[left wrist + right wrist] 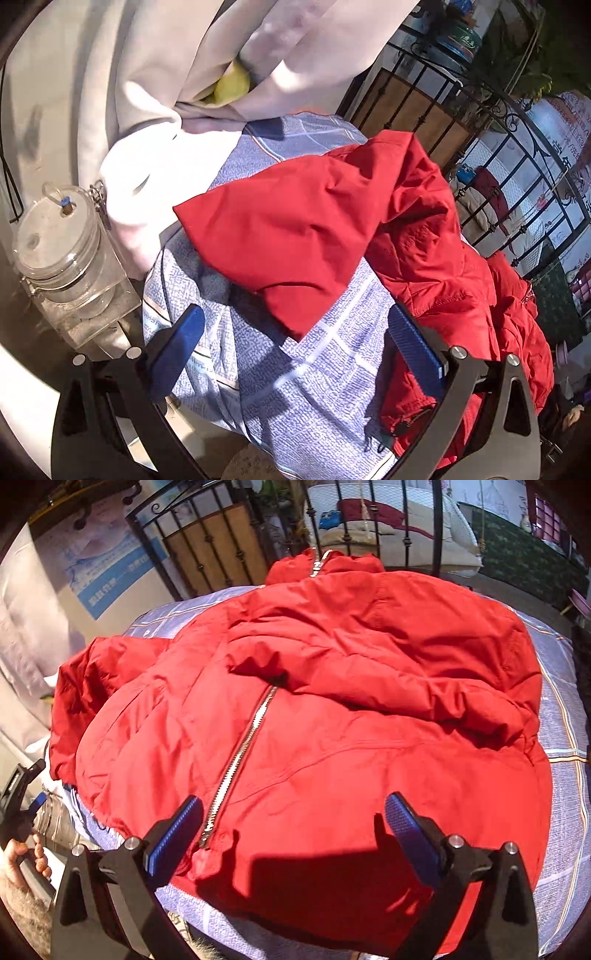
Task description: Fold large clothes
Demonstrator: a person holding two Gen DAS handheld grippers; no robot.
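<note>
A red padded jacket (332, 709) with a silver zipper (240, 753) lies front up on a blue patterned cloth (565, 738) that covers the table. Its right sleeve is folded across the chest. My right gripper (295, 819) is open and empty, just above the jacket's hem. In the left wrist view the jacket's other sleeve (295, 229) sticks out flat over the blue cloth (303, 387). My left gripper (295, 332) is open and empty, close to that sleeve's cuff end.
A glass jar (62, 254) on a clear box stands left of the table edge. Pale cloth (147, 92) hangs behind it. A black iron railing (221, 554) runs along the far side. A hand (26, 856) holds the left gripper at the far left.
</note>
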